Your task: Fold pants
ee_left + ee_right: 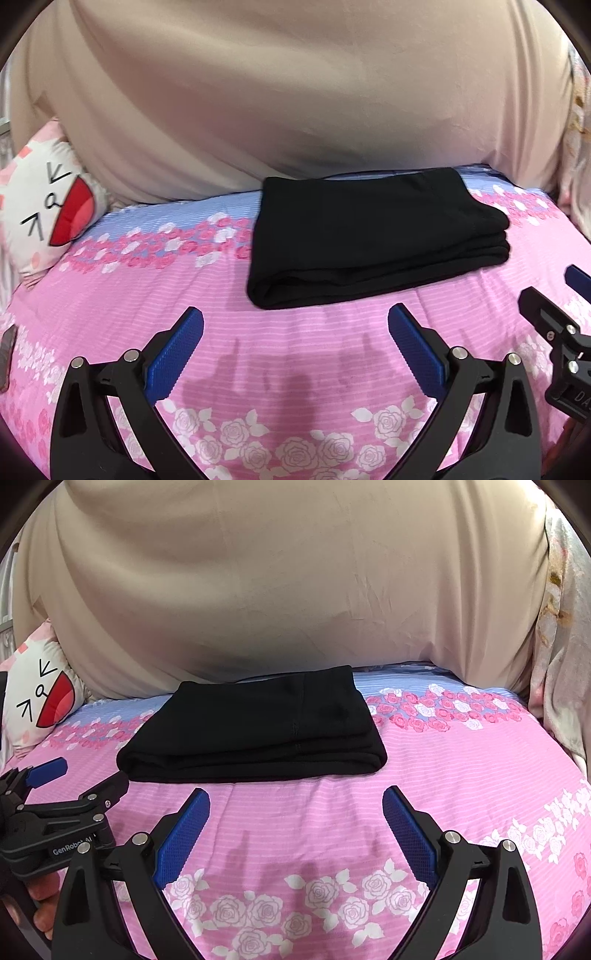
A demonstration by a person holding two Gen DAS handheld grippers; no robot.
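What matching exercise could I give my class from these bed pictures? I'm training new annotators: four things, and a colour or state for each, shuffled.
Things:
1. pants
2. bedsheet
3. cushion
4. left hand-held gripper

Descriptions:
A. white, with a cartoon face
B. open, holding nothing
C. black, folded into a stack
D. pink, with a rose print

Pairs: 1-C, 2-D, 3-A, 4-B
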